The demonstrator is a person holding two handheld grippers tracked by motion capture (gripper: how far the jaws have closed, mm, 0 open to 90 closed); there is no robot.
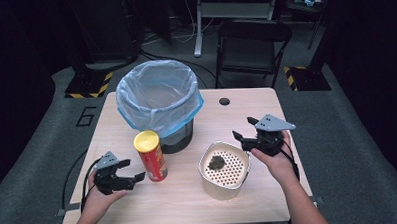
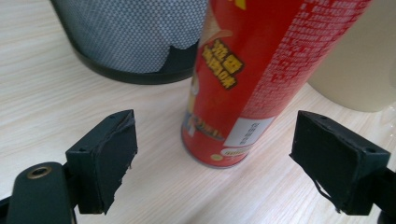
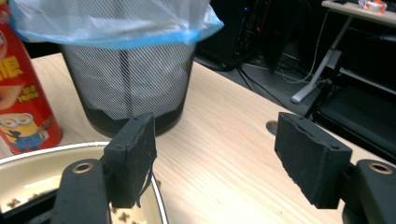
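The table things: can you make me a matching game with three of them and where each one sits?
Things:
1. black mesh bin with a pale blue bag
2. red crisp tube with a yellow lid
3. cream container with a holed insert

Places:
A. just in front of the left gripper
B. beside the right gripper
C. farthest back on the table

Pairs: 1-C, 2-A, 3-B

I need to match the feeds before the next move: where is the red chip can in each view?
High view: red chip can upright, left of centre, before the bin.
Left gripper view: can ahead between open jaws, untouched.
Right gripper view: can at left edge.
Shared landmark: the mesh bin.
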